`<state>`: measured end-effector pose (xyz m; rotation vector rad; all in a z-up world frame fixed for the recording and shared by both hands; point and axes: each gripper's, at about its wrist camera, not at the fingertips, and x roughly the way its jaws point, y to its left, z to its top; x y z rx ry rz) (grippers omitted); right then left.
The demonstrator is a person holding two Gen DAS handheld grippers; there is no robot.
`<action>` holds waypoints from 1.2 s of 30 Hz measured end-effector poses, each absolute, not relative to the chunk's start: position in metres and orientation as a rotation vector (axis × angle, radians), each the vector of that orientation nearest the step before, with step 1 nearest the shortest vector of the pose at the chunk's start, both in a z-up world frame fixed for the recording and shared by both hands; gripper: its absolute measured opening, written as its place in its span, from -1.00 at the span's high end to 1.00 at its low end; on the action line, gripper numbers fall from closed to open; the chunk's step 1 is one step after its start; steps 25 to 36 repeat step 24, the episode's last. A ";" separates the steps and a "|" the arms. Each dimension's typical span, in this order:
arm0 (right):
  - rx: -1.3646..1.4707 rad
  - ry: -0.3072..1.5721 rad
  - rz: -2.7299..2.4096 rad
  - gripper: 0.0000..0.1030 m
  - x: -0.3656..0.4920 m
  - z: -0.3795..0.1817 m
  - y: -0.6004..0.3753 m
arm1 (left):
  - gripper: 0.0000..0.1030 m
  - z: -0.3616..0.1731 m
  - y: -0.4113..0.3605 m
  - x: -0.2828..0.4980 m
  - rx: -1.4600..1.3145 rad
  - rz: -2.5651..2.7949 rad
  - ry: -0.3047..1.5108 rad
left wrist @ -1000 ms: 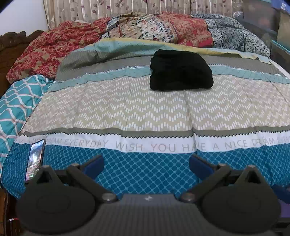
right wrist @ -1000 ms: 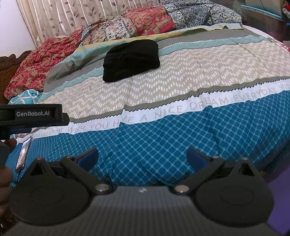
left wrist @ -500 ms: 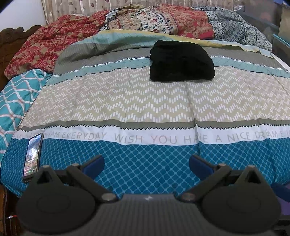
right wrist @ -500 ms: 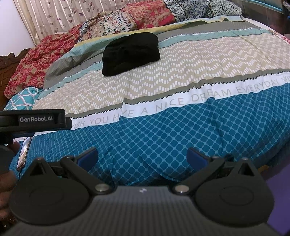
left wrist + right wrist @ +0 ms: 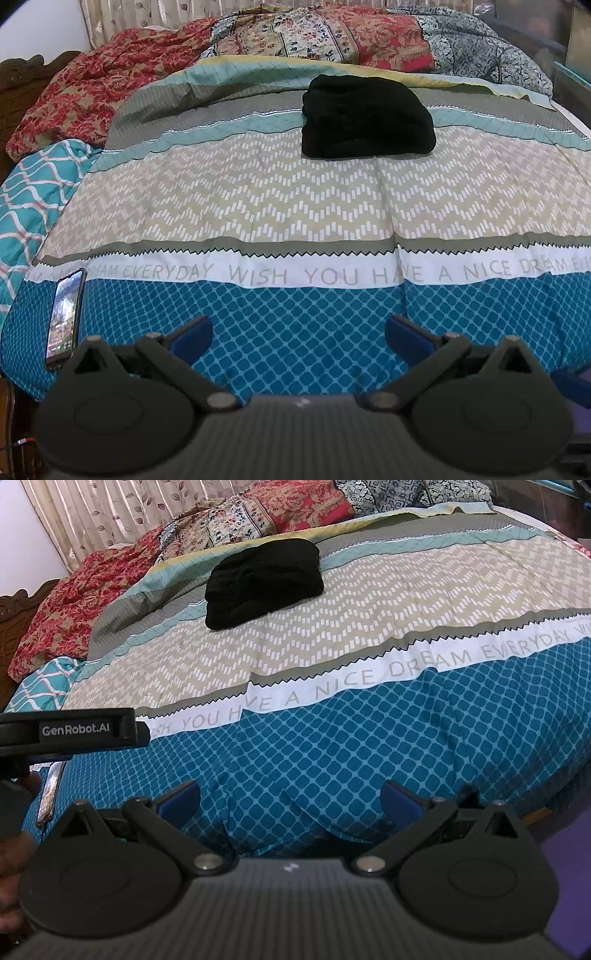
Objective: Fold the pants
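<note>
- Lying folded into a thick, soft-looking rectangular bundle, the black pants (image 5: 365, 116) sit in the upper middle of the left wrist frame, on the grey and pale-teal bands of the bedspread (image 5: 295, 206); their fabric is too dark to show seams or a waistband.
- In the right wrist frame the pants (image 5: 264, 583) appear upper left of centre, well apart from both tools.
- The left gripper (image 5: 298, 332) has its blue-padded fingers spread wide with nothing between them, low in its frame over the blue lattice band.
- The right gripper (image 5: 290, 799) is likewise spread and empty, over the rumpled blue edge of the bedspread.
- The quilted bedspread carries a beige zigzag band and a white strip of grey lettering.
- A smartphone (image 5: 64, 317) with a lit screen lies at the lower left on the blue band.
- Crumpled floral quilts (image 5: 317, 37) are heaped along the top; a leaf-print curtain (image 5: 110, 513) hangs behind, and carved dark wood (image 5: 22, 74) shows at the upper left.
- A black bar marked "GenRobot.AI" (image 5: 74, 730) is cut off at the left edge of the right wrist frame.
</note>
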<state>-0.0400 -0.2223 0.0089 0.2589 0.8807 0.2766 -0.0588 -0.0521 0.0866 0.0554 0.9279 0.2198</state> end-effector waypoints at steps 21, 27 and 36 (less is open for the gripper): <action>0.259 0.892 0.277 -1.00 -0.039 0.008 -0.220 | -0.99 0.082 -0.052 -0.058 0.045 0.188 0.941; 0.255 0.890 0.278 -1.00 -0.038 0.008 -0.221 | -1.00 0.083 -0.053 -0.058 0.043 0.184 0.936; 0.255 0.890 0.278 -1.00 -0.038 0.008 -0.221 | -1.00 0.083 -0.053 -0.058 0.043 0.184 0.936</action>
